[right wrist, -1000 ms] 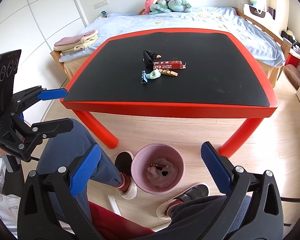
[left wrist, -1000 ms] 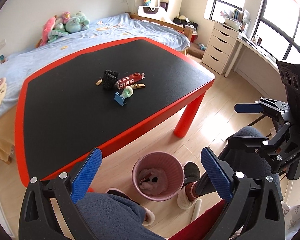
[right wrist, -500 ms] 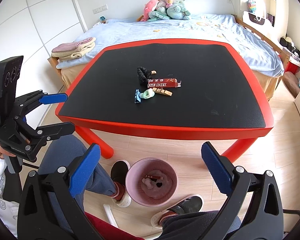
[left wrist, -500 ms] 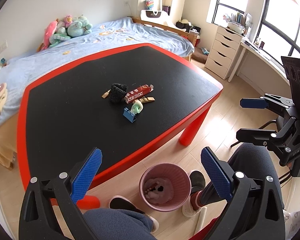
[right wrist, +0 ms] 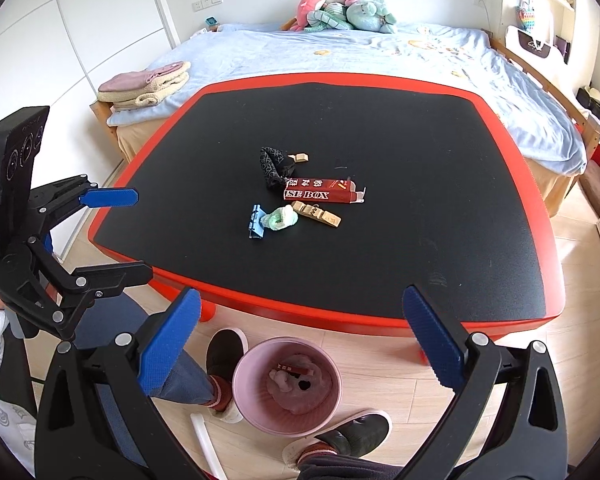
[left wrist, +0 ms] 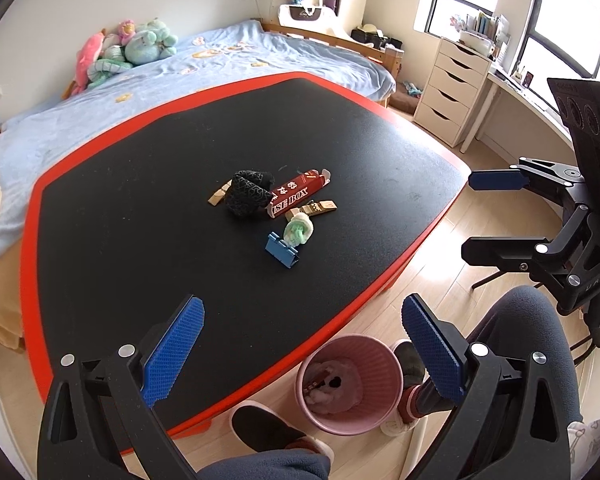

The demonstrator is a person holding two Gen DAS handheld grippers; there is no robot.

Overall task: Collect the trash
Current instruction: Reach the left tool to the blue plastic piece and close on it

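Note:
A small pile lies mid-table: a red carton (left wrist: 296,193) (right wrist: 322,191), a black crumpled net (left wrist: 247,195) (right wrist: 271,167), a green-white wad (left wrist: 298,230) (right wrist: 282,218), a blue binder clip (left wrist: 282,250) (right wrist: 256,222) and wooden clothespins (left wrist: 320,208) (right wrist: 316,213). A pink trash bin (left wrist: 350,384) (right wrist: 288,386) stands on the floor by the table's near edge, with tissue inside. My left gripper (left wrist: 302,350) is open and empty above the near table edge. My right gripper (right wrist: 300,344) is open and empty above the bin.
The black table has a red rim (left wrist: 32,216) (right wrist: 284,308). A bed (left wrist: 228,56) lies behind it, white drawers (left wrist: 448,92) at the right. The person's knees and slippers (right wrist: 224,354) flank the bin.
Both grippers have risen and moved forward toward the table; the pile now sits closer and the bin has slid lower in both views. Both stayed open.

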